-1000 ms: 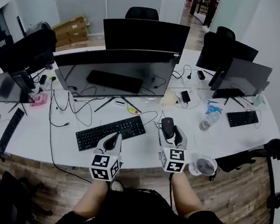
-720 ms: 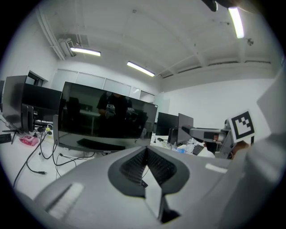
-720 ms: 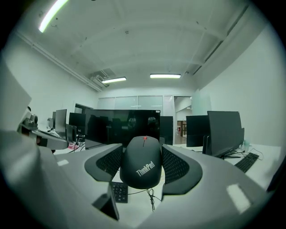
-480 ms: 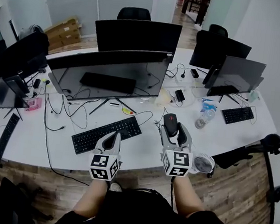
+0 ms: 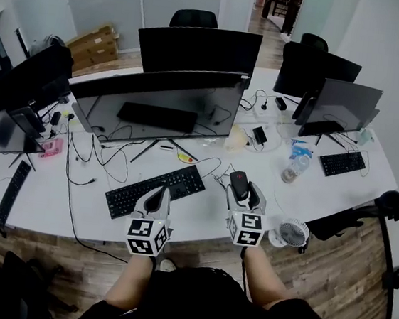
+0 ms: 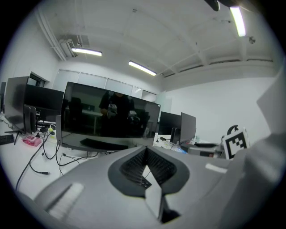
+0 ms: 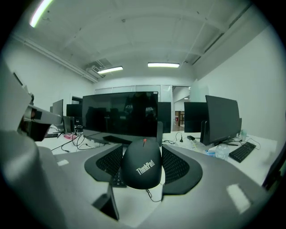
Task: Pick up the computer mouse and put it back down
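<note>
The right claw (image 5: 246, 191) has narrowed in the last half second. In the head view its jaws stood visibly wider then, flanking the computer mouse (image 5: 239, 183); now they sit drawn in against its sides. The right gripper view confirms this: the black mouse fills the gap, and both ribbed pads (image 7: 178, 166) appear to press its flanks. The mouse is close to the front edge of the table (image 5: 200, 218), just to the right of the keyboard (image 5: 154, 190), and its position on the table has barely shifted. Its cord trails loosely underneath. Whether it has left the surface cannot be told from these views.

This suggests the grasp is just made and the lift is next. The mouse's rounded, smooth shell may slip if the squeeze is off-centre, so a straight, gentle rise seems wise.

The left claw (image 5: 158, 199) hovers over the keyboard's near edge, its jaws together at the tips and holding nothing.
</note>
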### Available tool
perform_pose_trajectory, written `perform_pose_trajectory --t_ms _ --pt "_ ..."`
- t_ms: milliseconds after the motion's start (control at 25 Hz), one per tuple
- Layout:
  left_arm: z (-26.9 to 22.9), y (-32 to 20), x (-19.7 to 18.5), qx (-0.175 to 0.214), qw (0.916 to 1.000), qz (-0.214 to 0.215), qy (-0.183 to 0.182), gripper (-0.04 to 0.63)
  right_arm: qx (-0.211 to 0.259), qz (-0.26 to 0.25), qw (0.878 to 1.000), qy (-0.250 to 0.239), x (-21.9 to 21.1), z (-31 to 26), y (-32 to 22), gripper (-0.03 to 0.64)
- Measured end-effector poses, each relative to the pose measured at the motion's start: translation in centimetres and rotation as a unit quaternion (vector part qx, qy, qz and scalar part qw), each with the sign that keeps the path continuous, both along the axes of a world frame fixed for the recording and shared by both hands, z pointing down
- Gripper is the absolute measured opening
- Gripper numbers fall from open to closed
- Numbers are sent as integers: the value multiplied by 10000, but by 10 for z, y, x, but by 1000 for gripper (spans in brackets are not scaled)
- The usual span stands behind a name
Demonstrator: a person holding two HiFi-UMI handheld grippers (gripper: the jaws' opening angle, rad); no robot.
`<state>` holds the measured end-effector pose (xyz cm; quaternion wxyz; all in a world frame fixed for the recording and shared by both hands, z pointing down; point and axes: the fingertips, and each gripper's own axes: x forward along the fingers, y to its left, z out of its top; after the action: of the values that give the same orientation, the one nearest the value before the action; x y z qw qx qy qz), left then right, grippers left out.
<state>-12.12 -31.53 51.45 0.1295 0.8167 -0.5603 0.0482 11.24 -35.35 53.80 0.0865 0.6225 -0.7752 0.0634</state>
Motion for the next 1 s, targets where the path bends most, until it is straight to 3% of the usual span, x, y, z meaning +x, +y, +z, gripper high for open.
perform_pose_trajectory --t_ms 520,1000 --pt "4 8 -14 -85 9998 -171 -100 51 -1480 -56 9885 312 6 151 8 262" --pt "8 13 -15 -162 9995 -218 -158 51 -2708 -354 9597 665 -4 252 36 264"
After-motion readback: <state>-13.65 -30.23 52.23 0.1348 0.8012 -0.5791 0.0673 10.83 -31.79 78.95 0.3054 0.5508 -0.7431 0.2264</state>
